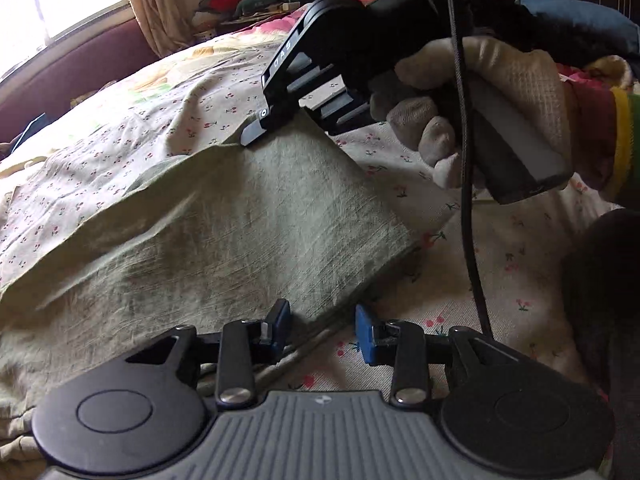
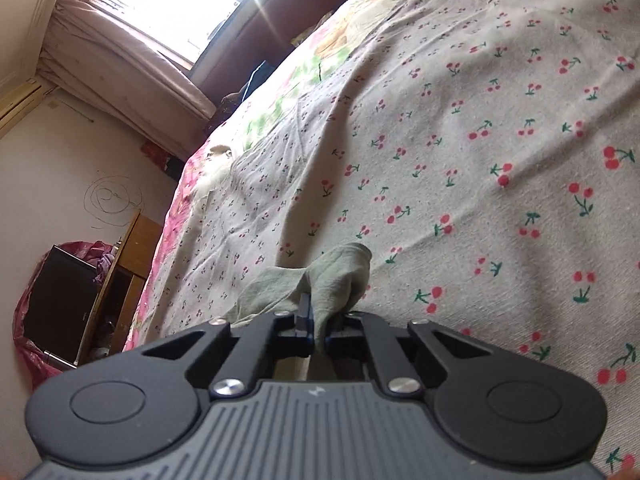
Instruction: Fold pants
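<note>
Pale green pants (image 1: 224,240) lie flat on a cherry-print bedsheet (image 1: 512,248). In the left wrist view my left gripper (image 1: 322,330) hovers at the pants' near edge. Its blue pads (image 1: 366,338) stand apart, with the hem running between them, and neither pad presses on the cloth. A gloved hand (image 1: 492,92) holds my right gripper (image 1: 256,134) at the pants' far corner. In the right wrist view my right gripper (image 2: 318,320) is shut on a bunched fold of the green pants (image 2: 336,276), which sticks up past the pads.
A black cable (image 1: 466,200) hangs from the right gripper's handle across the sheet. Pillows and clutter (image 1: 248,0) sit at the bed's far end beside a curtain (image 1: 160,4). Off the bed's side stand a wooden cabinet (image 2: 132,248) and a dark box in a red bag (image 2: 60,312).
</note>
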